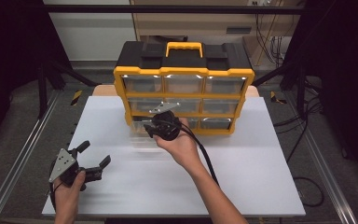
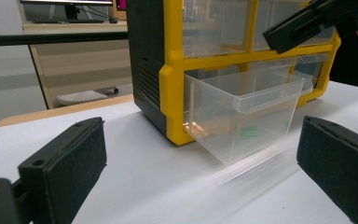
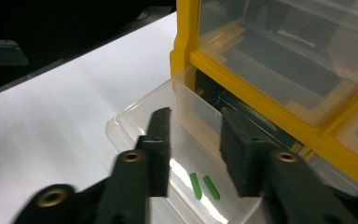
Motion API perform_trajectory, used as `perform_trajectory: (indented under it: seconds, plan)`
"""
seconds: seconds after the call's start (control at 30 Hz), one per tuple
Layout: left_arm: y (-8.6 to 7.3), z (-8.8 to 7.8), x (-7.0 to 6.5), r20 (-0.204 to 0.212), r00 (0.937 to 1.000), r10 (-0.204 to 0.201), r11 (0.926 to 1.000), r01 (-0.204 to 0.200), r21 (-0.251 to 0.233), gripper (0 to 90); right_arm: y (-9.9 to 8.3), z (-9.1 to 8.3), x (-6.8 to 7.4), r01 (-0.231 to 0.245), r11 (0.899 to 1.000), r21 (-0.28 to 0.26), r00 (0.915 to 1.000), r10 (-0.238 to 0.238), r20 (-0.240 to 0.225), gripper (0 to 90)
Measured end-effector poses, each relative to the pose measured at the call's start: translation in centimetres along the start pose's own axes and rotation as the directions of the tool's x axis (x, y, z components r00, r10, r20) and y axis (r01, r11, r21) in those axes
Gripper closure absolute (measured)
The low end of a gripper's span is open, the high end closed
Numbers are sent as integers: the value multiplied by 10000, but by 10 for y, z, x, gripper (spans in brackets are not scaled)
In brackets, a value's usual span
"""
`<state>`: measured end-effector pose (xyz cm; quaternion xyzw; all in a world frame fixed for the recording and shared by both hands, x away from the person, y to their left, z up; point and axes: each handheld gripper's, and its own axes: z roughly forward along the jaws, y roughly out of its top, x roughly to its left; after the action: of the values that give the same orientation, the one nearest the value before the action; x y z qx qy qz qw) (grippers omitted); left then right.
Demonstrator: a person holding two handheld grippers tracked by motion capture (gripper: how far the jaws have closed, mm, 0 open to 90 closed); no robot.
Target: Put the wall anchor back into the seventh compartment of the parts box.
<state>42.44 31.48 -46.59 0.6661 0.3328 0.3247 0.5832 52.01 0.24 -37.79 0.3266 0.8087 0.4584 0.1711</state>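
Observation:
A black and yellow organizer [image 1: 184,60] with clear drawers stands at the back of the white table [image 1: 242,177]. Its bottom left drawer [image 1: 139,136] is pulled out onto the table. In the right gripper view two small green pieces [image 3: 203,185] lie on the floor of the drawer [image 3: 135,114]. My right gripper [image 3: 196,133] hangs over this drawer, jaws apart, with nothing pressed between the pads. It sits in front of the organizer's lower rows in the high view [image 1: 157,127]. My left gripper [image 1: 94,154] rests low at the table's front left, open, aimed at the drawer [image 2: 242,107].
The organizer's other drawers are pushed in. A cable [image 1: 205,156] trails from the right gripper along the forearm. Metal rails [image 1: 23,154] run along both sides of the table. Black frame posts stand at the back corners.

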Motion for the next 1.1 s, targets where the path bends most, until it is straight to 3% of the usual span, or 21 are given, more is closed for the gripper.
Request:
perform_trajectory:
  seconds: [0.07, 0.27, 0.47, 0.67, 0.9, 1.03, 1.1]
  plan:
    - [0, 0, 0, 0, 10000, 7, 10000, -7, 3, 11, -1, -4, 0, -30, 9999, -161, 10000, 31, 30, 555]
    - [1, -1, -2, -101, 9998, 155, 9999, -155, 2, 11, -15, -30, -5, -273, 9978, -596, 9992, 289, 263, 318]
    - [0, 0, -2, -96, 9999, 118, 9999, -118, 68, 9, -27, -47, -12, -361, 9973, -634, 9989, 380, 289, 152]
    - [-2, 3, -4, -6, 9999, 115, 9997, -115, 194, 9, -45, -65, -16, -221, 9959, -876, 9985, 264, 481, 117]
    - [-2, 4, -8, 49, 9995, 309, 9991, -310, 289, 8, -73, -68, -18, 40, 9982, -601, 9975, 3, 701, 111]
    - [-2, 3, -8, 6, 9996, 275, 9992, -275, 290, 9, -85, -71, -22, -275, 9969, -741, 9972, 325, 673, 105]
    - [-2, 2, -8, 3, 9996, 296, 9991, -296, 287, 8, -85, -71, -23, -155, 9986, -507, 9975, 190, 683, 94]
